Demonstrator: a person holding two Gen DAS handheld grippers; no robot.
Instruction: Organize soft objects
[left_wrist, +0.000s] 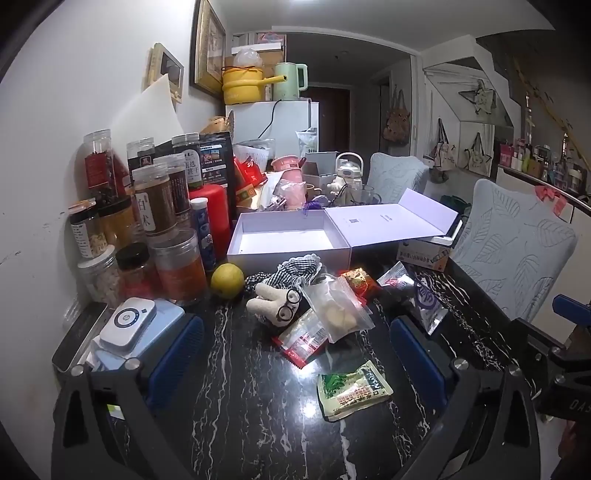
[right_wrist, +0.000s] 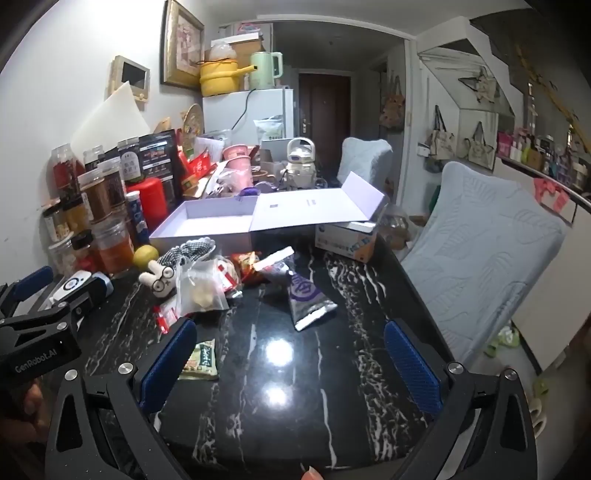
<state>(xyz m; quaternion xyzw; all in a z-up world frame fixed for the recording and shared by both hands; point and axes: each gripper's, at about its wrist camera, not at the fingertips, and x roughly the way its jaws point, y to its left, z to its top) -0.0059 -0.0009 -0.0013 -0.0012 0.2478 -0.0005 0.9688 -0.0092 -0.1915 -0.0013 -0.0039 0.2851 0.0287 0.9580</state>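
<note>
Lavender box (left_wrist: 288, 254), one; grippers, two.

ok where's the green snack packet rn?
Left wrist view: the green snack packet lies alone on the black marble table, nearest the camera, below the clear zip bag. Right wrist view shows it lower left.

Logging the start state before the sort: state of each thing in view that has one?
left gripper: open, holding nothing
right gripper: open, holding nothing
lavender box: lid open, folded flat, nothing visible inside
plush toy: lying on the table, beside the packets
clear zip bag: lying flat, holds pale pieces
green packet: flat on table, apart from pile
purple packet: flat on table
</note>
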